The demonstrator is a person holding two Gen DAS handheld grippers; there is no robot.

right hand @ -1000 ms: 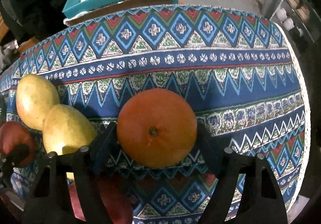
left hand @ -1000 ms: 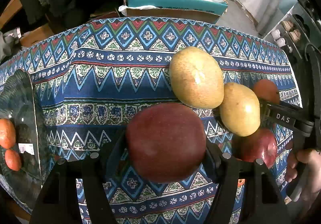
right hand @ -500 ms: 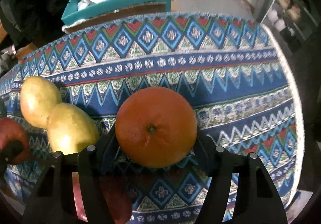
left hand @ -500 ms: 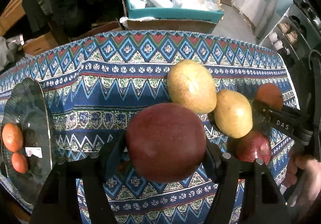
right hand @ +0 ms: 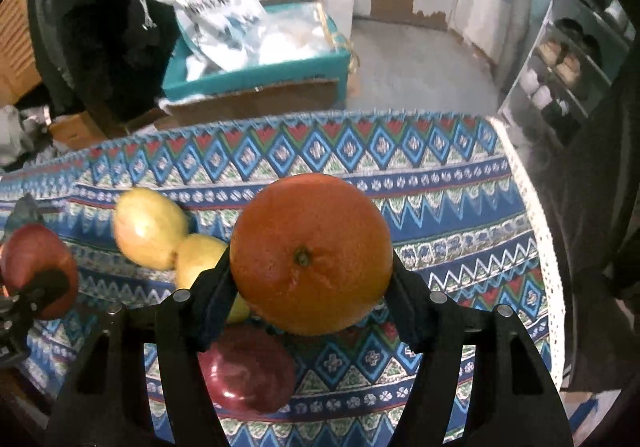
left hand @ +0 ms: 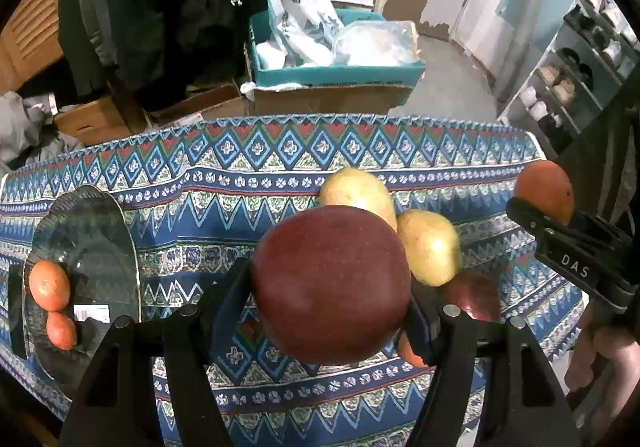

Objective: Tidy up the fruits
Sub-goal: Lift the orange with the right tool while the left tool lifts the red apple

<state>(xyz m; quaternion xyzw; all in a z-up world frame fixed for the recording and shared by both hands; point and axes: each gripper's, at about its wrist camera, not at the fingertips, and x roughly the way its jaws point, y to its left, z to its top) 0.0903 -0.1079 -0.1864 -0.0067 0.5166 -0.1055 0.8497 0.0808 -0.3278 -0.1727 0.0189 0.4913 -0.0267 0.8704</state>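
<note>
Above the patterned tablecloth point(left hand: 280, 175), "DAS"-marked right tongs point(right hand: 312, 279) clamp an orange point(right hand: 312, 253); left tongs point(left hand: 330, 299) clamp a red apple point(left hand: 330, 283).

Dark red apple point(left hand: 330, 283) is sitting clamped between the left hand-held gripper point(left hand: 330, 311) pads, glossy, off the tabletop point(left hand: 240, 215). Orange point(right hand: 312, 253) is sitting pinched in the right hand-held gripper point(right hand: 312, 287), stem end facing the camera, also lifted. Two yellow pears point(left hand: 428, 251) are lying touching each other on the patterned cloth; a second red apple point(right hand: 246, 369) is lying just beside the nearer pear. Two small orange fruits point(left hand: 50, 285) are resting on the glass plate point(left hand: 92, 223) at the left edge, one just beside the other.
</note>
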